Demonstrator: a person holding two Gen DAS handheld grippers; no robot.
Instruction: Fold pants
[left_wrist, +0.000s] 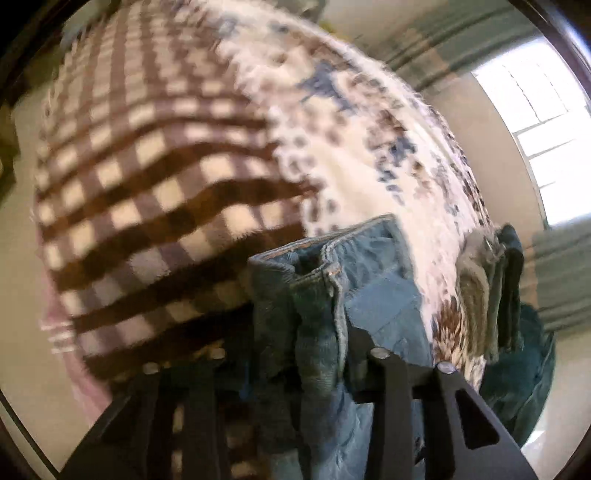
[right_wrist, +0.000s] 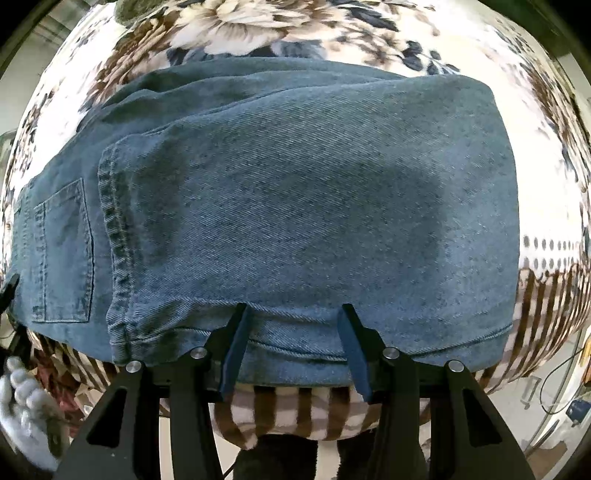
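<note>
The pants are blue jeans (right_wrist: 295, 206), lying folded in layers on a floral bedspread (right_wrist: 258, 22). In the right wrist view a back pocket (right_wrist: 62, 251) shows at the left and a hemmed leg end lies over it. My right gripper (right_wrist: 293, 308) is open at the near edge of the jeans, jaws apart, holding nothing. In the left wrist view my left gripper (left_wrist: 325, 295) is shut on the jeans' waistband (left_wrist: 328, 258), bunched between the jaws and lifted above the bed. The left finger is hidden by denim.
A brown-and-cream checked blanket (left_wrist: 147, 177) covers part of the bed beside the floral spread (left_wrist: 354, 155). Dark folded clothes (left_wrist: 495, 288) hang at the bed's right edge. A bright window (left_wrist: 546, 129) and green curtains lie beyond. A gloved hand (right_wrist: 26, 398) shows at lower left.
</note>
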